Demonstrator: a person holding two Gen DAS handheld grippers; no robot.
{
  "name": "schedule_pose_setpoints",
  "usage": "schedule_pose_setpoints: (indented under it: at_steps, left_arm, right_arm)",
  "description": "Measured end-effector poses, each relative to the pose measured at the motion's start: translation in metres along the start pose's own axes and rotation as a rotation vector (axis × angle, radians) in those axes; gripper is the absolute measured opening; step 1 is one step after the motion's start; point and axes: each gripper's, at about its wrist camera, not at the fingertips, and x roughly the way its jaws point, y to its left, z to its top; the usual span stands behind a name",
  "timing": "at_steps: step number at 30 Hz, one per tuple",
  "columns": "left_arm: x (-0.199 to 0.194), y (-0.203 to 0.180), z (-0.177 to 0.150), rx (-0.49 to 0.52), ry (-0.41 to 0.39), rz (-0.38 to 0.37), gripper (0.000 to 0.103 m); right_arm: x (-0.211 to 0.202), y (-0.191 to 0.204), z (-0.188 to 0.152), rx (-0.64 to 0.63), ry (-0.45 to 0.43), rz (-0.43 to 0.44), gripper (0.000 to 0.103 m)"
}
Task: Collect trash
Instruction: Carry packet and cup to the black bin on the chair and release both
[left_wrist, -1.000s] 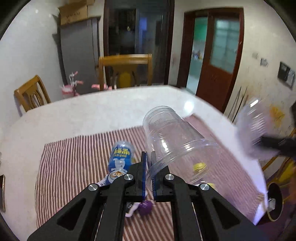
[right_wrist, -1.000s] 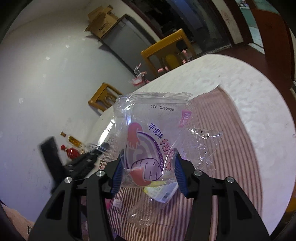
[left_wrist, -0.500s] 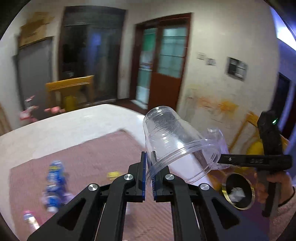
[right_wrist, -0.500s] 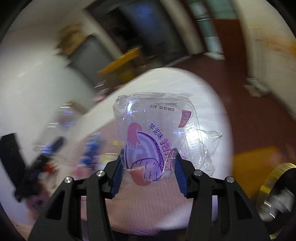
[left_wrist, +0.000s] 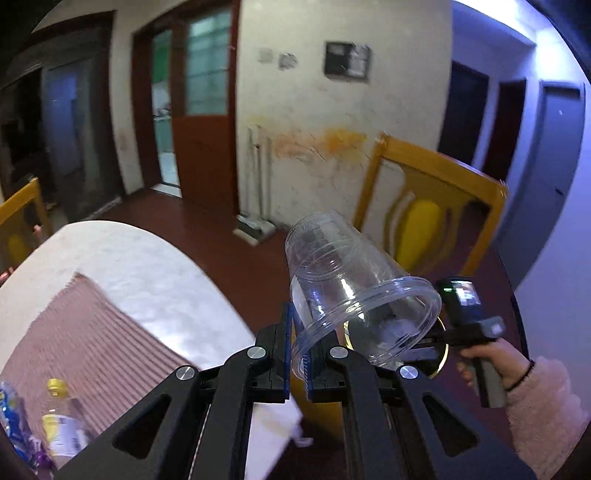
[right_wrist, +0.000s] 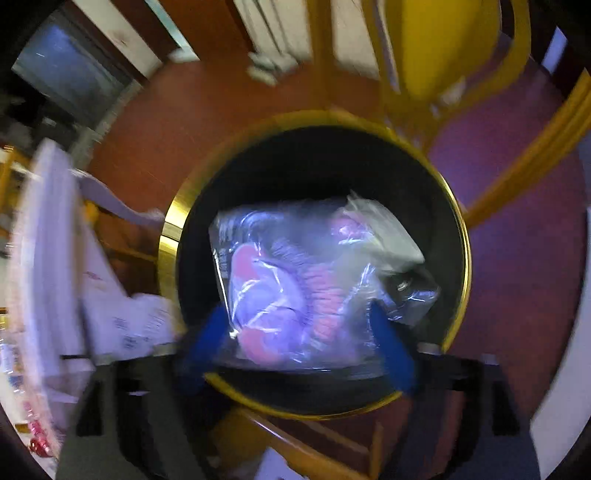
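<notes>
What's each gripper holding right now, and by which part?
The left gripper pinches the clear plastic cup by its rim wall. Whether the right gripper holds the snack wrapper is too blurred to tell.

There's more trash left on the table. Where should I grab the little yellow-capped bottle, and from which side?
Grip the bottle around its round body, just below the yellow cap, coming in level from the side where the striped cloth lies bare. It seems to stand upright with the cap on top, so its sides are free there; a blue packet crowds its other side.
</notes>
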Motion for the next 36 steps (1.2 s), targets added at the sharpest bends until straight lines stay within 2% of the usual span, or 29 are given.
schedule_pose_setpoints:
  at_steps: [3, 5, 8, 13, 16, 18, 20, 21, 22, 23, 26, 30, 36]
  left_arm:
    - [0.022, -0.018, -0.002, 0.033, 0.048, -0.032, 0.004]
    - [0.031, -0.023, -0.004, 0.058, 0.072, -0.054, 0.004]
    - [0.062, -0.05, -0.003, 0.12, 0.104, -0.084, 0.004]
    - [0.12, -0.101, -0.008, 0.213, 0.194, -0.168, 0.004]
    - [0.149, -0.12, -0.016, 0.258, 0.257, -0.187, 0.004]
    - [0.176, -0.13, -0.017, 0.24, 0.309, -0.208, 0.004]
    - [0.203, -0.14, -0.019, 0.232, 0.373, -0.227, 0.01]
    - [0.222, -0.149, -0.023, 0.243, 0.408, -0.204, 0.04]
    - [0.229, -0.152, -0.026, 0.241, 0.414, -0.185, 0.082]
    - [0.236, -0.153, -0.029, 0.228, 0.41, -0.162, 0.088]
    - [0.239, -0.148, -0.032, 0.131, 0.418, -0.182, 0.086]
    - [0.227, -0.142, -0.029, 0.144, 0.386, -0.167, 0.086]
    - [0.189, -0.106, -0.024, 0.086, 0.315, -0.134, 0.089]
  right_arm:
    - [-0.003, -0.018, 0.004, 0.036, -0.033, 0.007, 0.084]
    - [-0.02, -0.036, 0.012, 0.089, -0.098, 0.033, 0.084]
    - [-0.043, -0.053, 0.022, 0.141, -0.193, 0.037, 0.084]
    - [-0.086, -0.078, 0.018, 0.211, -0.354, 0.042, 0.086]
    - [-0.098, -0.094, 0.009, 0.246, -0.399, 0.056, 0.086]
    - [-0.101, -0.102, 0.008, 0.262, -0.416, 0.064, 0.086]
    - [-0.1, -0.103, 0.003, 0.267, -0.42, 0.066, 0.086]
    - [-0.101, -0.101, 0.003, 0.269, -0.417, 0.071, 0.086]
    - [-0.1, -0.101, 0.003, 0.269, -0.412, 0.084, 0.086]
    - [-0.102, -0.1, 0.002, 0.266, -0.412, 0.09, 0.086]
    - [-0.11, -0.098, -0.002, 0.256, -0.431, 0.099, 0.086]
    - [-0.115, -0.093, -0.001, 0.257, -0.444, 0.107, 0.086]
    - [-0.125, -0.06, -0.003, 0.204, -0.448, 0.12, 0.086]
